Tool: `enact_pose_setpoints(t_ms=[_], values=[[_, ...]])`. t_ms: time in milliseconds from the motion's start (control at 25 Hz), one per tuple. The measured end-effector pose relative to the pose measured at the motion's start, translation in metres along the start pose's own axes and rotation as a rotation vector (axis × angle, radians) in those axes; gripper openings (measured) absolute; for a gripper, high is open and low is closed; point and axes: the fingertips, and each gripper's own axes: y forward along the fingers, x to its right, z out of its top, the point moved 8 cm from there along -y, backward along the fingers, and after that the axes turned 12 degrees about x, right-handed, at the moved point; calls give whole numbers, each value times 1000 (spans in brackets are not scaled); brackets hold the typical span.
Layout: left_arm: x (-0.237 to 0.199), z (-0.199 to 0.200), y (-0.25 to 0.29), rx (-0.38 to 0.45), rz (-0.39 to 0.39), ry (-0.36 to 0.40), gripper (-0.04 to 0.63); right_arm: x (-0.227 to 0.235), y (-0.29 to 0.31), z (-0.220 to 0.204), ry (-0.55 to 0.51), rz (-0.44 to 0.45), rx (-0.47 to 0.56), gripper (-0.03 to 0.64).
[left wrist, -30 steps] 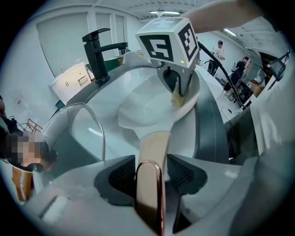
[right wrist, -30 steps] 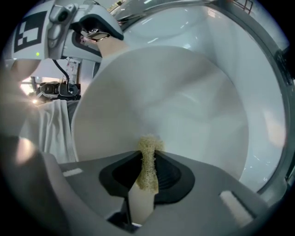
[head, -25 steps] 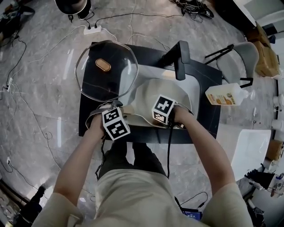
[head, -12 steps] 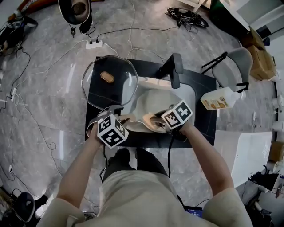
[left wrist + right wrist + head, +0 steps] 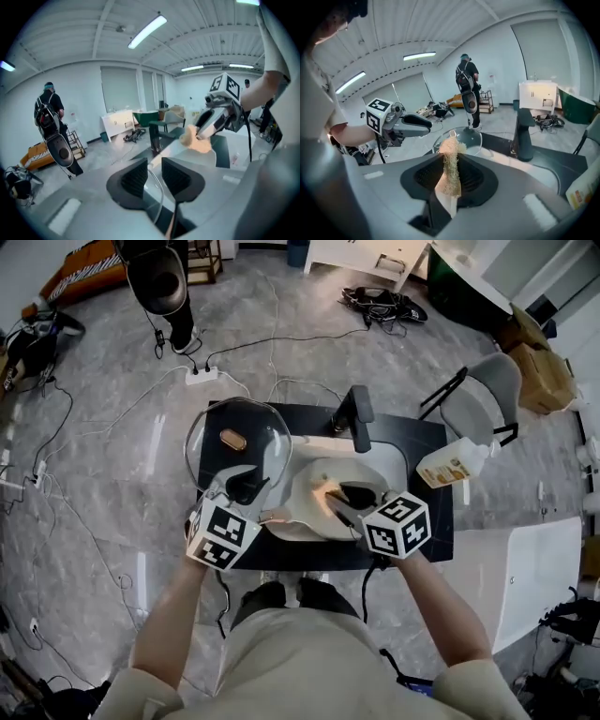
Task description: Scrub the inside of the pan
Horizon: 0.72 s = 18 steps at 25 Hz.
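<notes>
Risks skidding across the black rectangular table [image 5: 424, 434], beside the clear glass lid [image 5: 253, 427]: cream round pan [image 5: 309, 510], its handle pinned by nothing. Clamps a tan fibrous scrubber [image 5: 450, 150] in the right gripper [image 5: 451, 176], while leaving the left gripper [image 5: 154, 174] empty, jaws just narrowing. Rides higher than a second ago on both hands, clear of the pan.
</notes>
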Motion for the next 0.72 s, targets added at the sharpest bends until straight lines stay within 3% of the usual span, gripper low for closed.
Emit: enact_pose_setpoints(t_ms=[200, 440, 640, 720], values=[[-11, 46, -19, 151, 26, 110, 104, -28, -25, 46, -77, -49, 171, 94], [-12, 90, -43, 299, 39, 125, 103, -53, -63, 98, -159, -115, 466, 94], [-9, 119, -61, 386, 51, 168, 75, -75, -95, 125, -247, -175, 591, 94], [-6, 131, -70, 425, 66, 144, 67, -84, -109, 133, -273, -197, 635, 94]])
